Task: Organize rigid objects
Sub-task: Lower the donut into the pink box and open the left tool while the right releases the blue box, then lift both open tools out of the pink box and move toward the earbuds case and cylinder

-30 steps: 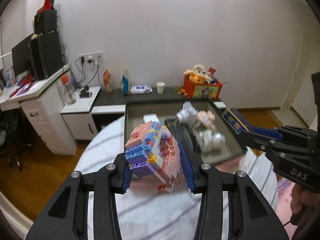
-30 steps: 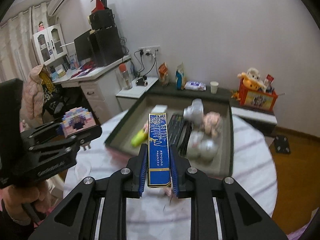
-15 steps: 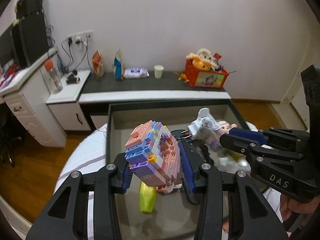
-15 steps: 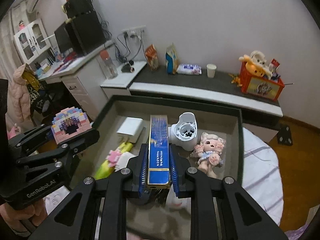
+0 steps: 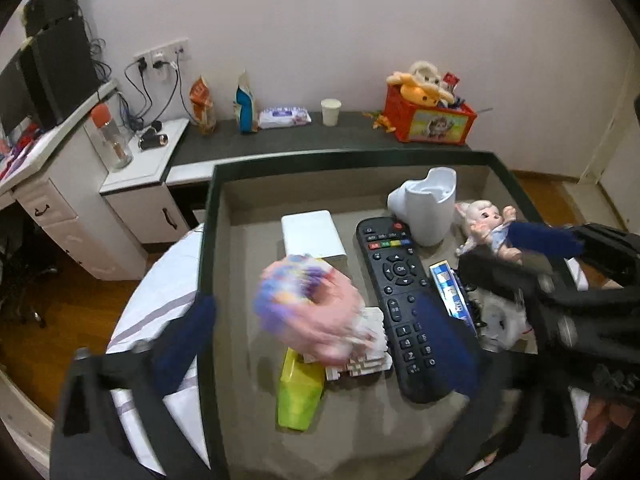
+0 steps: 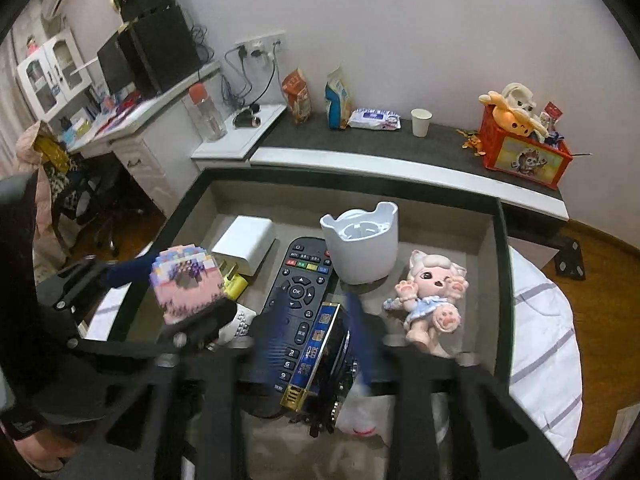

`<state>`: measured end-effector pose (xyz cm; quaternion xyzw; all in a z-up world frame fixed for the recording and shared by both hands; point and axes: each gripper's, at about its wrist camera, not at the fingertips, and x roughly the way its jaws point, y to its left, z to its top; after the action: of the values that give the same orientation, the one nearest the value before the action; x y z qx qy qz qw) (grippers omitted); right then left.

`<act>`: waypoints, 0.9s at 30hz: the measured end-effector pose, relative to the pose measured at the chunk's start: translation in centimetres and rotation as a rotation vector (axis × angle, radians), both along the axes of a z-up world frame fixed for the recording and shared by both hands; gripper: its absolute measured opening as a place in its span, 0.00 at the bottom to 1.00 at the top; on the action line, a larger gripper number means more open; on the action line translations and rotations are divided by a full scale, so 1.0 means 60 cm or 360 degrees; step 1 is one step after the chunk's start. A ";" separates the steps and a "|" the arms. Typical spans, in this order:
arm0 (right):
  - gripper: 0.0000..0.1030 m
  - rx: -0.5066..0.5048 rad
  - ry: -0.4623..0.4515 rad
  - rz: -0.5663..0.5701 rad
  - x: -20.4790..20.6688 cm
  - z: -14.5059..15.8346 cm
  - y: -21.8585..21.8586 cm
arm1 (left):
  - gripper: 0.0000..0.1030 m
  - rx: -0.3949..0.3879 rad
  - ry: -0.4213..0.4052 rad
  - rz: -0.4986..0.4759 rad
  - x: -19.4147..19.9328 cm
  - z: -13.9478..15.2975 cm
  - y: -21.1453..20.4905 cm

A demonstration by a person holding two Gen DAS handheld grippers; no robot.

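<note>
Released block model between spread jaws, over tray.

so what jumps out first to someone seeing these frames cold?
The blurred pink-and-purple brick model between the left gripper's spread fingers, over the tray. Then the long blue box between the right gripper's open fingers, beside the black remote, with the doll to the right.

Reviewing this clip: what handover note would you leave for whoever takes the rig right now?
Left tongs: open, pastel pink-and-purple brick block toy blurred between them, loose above the dark-rimmed tray.
Right tongs: open; blue-and-gold rectangular box lies in the tray beside the black remote control.
Done: box in the tray.
Left: confirm the block toy lands inside, then withdraw both.
</note>
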<state>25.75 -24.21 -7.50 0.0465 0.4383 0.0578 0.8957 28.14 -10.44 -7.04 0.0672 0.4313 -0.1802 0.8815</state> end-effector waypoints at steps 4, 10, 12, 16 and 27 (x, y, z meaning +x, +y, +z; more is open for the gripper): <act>0.82 0.0018 -0.0037 -0.0018 -0.026 0.014 -0.003 | 1.00 -0.0005 -0.0029 0.0013 -0.020 0.018 0.016; 0.89 0.0043 -0.0120 -0.0027 -0.074 0.042 0.002 | 1.00 -0.0071 -0.0122 0.0042 -0.084 0.056 0.049; 0.96 0.0053 -0.0170 -0.0035 -0.101 0.054 0.005 | 1.00 -0.0101 -0.0158 0.0054 -0.111 0.071 0.065; 1.00 0.0069 -0.0273 -0.0030 -0.158 0.079 0.016 | 1.00 -0.0154 -0.0214 0.0084 -0.162 0.095 0.097; 1.00 0.0071 -0.0446 -0.0031 -0.298 0.113 0.046 | 1.00 -0.0192 -0.0247 0.0163 -0.297 0.094 0.161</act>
<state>7.87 -21.43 -0.73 0.0621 0.3072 0.0648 0.9474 10.33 -0.75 -1.41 0.0057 0.3531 -0.1547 0.9227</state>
